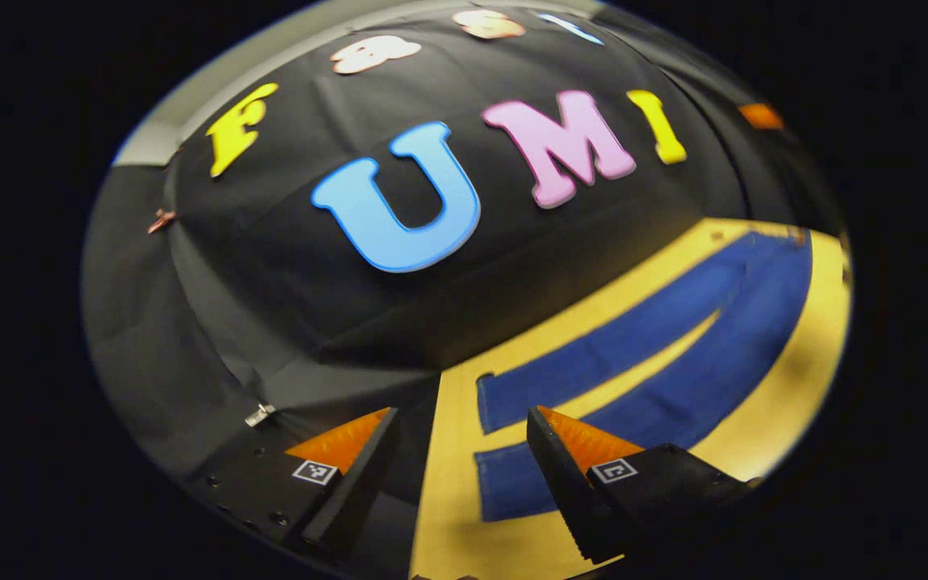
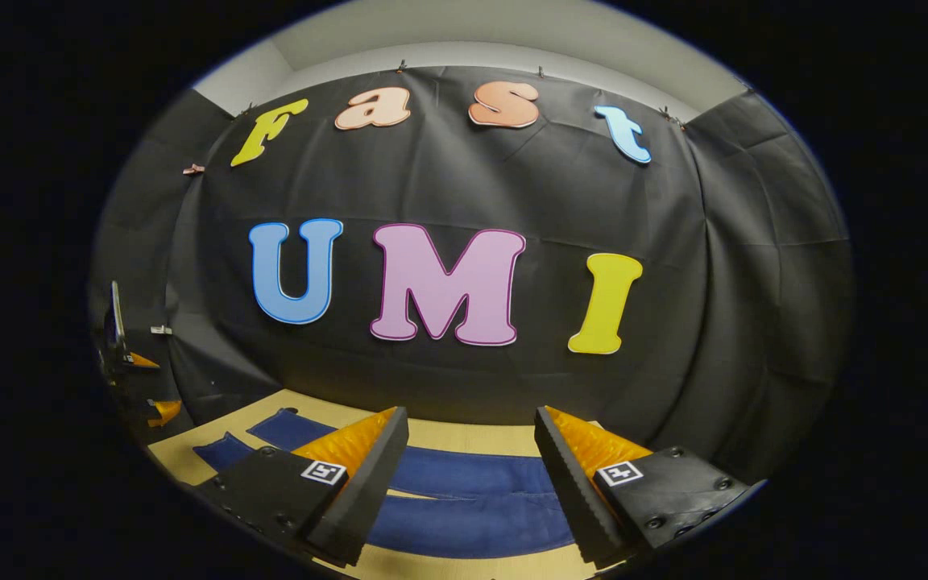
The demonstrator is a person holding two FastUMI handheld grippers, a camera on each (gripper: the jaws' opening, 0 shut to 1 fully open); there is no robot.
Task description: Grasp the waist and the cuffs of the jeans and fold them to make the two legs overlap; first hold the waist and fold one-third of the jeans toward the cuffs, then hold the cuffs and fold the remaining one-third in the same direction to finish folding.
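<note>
A: Item one, the garment?

B: Dark blue denim jeans [image 1: 657,338], laid flat and unfolded on a pale yellow wooden bench [image 1: 456,491]. In the left gripper view the two legs run from about 6 o'clock up toward 2 o'clock, side by side with a narrow strip of bench showing between them; the two cuff ends lie nearest the camera. In the right gripper view the jeans [image 2: 464,499] stretch across the bench [image 2: 472,439] from 8 o'clock to 5 o'clock, low in the picture, with the waist end beneath the camera.

A: Item two, the left claw?

B: Left claw [image 1: 460,451], fingers spread wide apart, nothing between them. It hangs above the bench over the cuff end, apart from the denim. Its right finger crosses in front of the nearer leg; its left finger sits over the bench's edge and the black cloth beyond.

A: Item three, the right claw?

B: Right claw [image 2: 472,459], likewise spread wide and holding nothing. It hovers above the waist end, both fingers framing the blue cloth without touching it.

A: Anything else?

B: At 9 o'clock in the right gripper view, small and far off, the left claw [image 2: 142,387] shows at the far end of the jeans. A black cloth wall [image 2: 464,161] backs the bench.
</note>
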